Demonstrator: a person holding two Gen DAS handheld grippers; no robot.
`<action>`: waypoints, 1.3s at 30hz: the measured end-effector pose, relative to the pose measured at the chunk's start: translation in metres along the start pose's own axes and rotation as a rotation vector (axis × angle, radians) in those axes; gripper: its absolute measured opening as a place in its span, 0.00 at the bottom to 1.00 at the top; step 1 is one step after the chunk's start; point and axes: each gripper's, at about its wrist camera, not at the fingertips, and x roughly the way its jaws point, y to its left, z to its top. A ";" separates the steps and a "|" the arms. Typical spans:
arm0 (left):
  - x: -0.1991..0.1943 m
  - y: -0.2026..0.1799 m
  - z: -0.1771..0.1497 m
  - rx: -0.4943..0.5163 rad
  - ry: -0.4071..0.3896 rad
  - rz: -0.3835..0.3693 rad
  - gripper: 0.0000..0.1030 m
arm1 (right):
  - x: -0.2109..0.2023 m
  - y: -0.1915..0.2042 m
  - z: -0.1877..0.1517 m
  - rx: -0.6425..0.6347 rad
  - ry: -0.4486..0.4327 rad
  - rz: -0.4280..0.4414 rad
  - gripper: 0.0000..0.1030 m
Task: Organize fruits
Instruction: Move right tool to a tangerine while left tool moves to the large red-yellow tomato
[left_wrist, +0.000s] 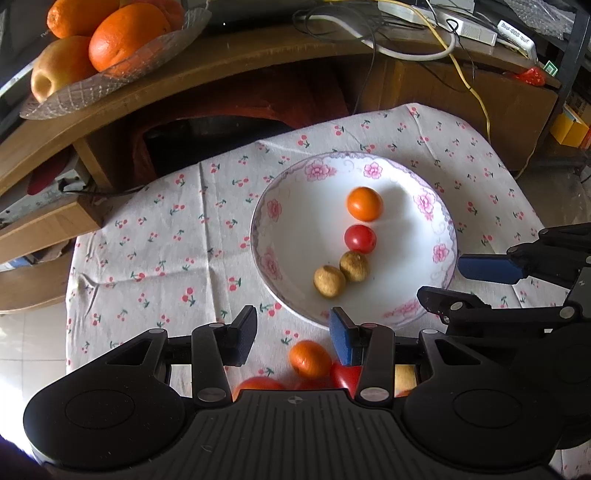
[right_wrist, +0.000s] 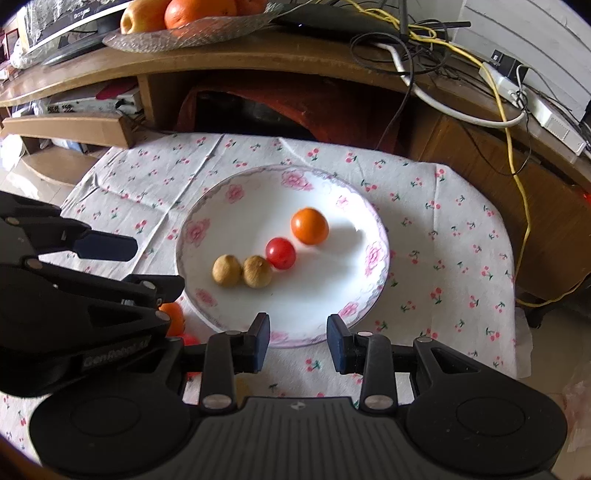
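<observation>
Beneath our left gripper (left_wrist: 293, 334) and right gripper (right_wrist: 298, 343), fingers apart and empty, the plate (right_wrist: 236, 184) holds four fruits: two longans (right_wrist: 226, 270), one red tomato (right_wrist: 280, 253), one orange fruit (right_wrist: 309, 226).

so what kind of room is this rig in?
Probably a home living room. A small table under a cherry-print cloth holds a floral plate; behind it a wooden media-style cabinet carries a glass fruit dish, a power strip and tangled cables.
</observation>
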 end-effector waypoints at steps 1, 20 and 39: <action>0.000 0.001 -0.002 0.000 0.002 0.000 0.50 | 0.000 0.002 -0.002 -0.006 0.005 0.002 0.33; 0.005 0.022 -0.035 -0.002 0.076 -0.027 0.56 | -0.001 0.037 -0.018 -0.077 0.053 0.035 0.33; 0.015 0.036 -0.045 -0.013 0.114 -0.075 0.59 | 0.002 0.032 -0.018 -0.065 0.074 0.036 0.33</action>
